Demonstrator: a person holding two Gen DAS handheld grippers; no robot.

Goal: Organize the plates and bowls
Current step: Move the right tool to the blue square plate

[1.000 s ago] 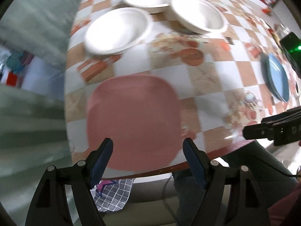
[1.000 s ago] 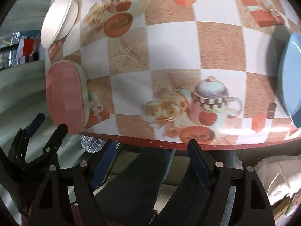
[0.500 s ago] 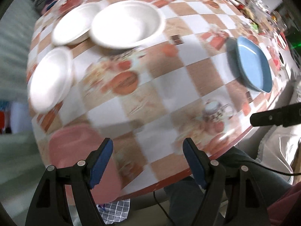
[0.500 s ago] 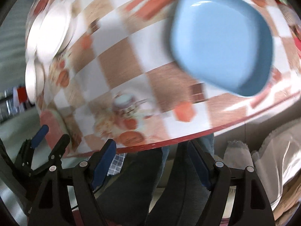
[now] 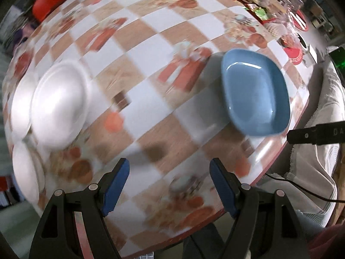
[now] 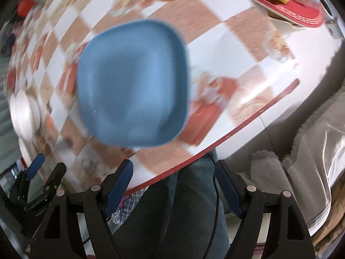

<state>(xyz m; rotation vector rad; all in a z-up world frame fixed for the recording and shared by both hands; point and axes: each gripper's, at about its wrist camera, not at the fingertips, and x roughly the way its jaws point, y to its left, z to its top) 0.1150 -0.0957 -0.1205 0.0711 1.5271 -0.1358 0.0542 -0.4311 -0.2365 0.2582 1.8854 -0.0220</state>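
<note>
Checked oilcloth covers the table (image 5: 151, 49), with blurred white bowls (image 5: 60, 105) clustered at its left and the blue plate (image 6: 131, 84) near the right edge, so both the left gripper (image 5: 169, 183) and right gripper (image 6: 173, 187), wide and empty, should likely settle before straddling its rim.

Ahead of your left fingers (image 5: 116, 185) lies a broad bare stretch of the checkered oilcloth table (image 5: 151, 99), free to cross. Off their left side the stacked white round bowls (image 5: 58, 105) block you; off their right sits the blue rounded-square plate (image 5: 256, 92). Ahead of your right fingers (image 6: 119, 181) that plate (image 6: 133, 82) fills the way, with the table edge (image 6: 248, 123) right of it.
</note>
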